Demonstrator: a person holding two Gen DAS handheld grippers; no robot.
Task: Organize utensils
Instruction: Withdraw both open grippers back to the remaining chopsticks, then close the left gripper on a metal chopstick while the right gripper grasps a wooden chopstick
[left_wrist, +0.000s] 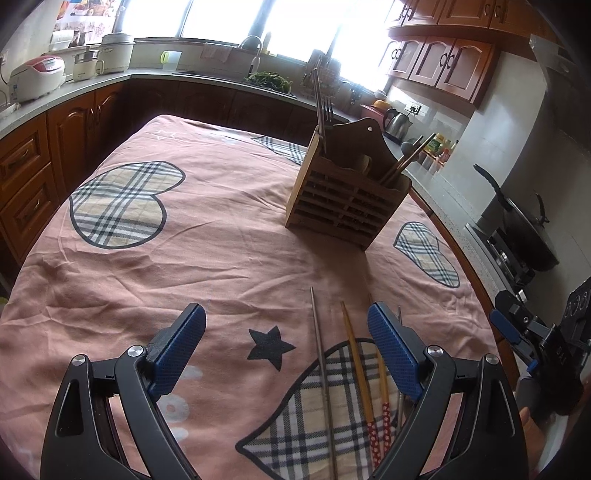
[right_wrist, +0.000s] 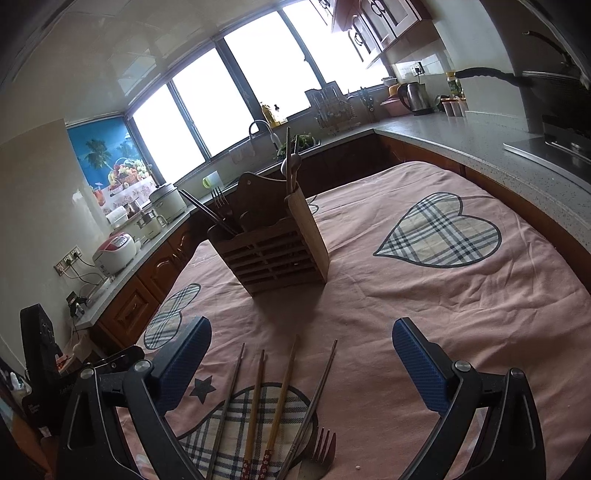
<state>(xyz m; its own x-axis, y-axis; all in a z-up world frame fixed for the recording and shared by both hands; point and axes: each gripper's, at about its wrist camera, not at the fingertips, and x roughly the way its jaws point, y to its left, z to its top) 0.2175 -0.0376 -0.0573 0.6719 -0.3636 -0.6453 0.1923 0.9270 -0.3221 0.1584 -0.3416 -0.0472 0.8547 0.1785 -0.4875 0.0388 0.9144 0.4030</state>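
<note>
Both tongs, left and right, gape wide, holding nothing. Chopsticks lie loose on the tabletop near the wooden holder (half filled). Only the right view shows the fork.

Four chopsticks and one fork lie on the cloth; one wooden holder stands with one fork inside.

Blown-out window glare, fisheye-warped dark edges.
</note>
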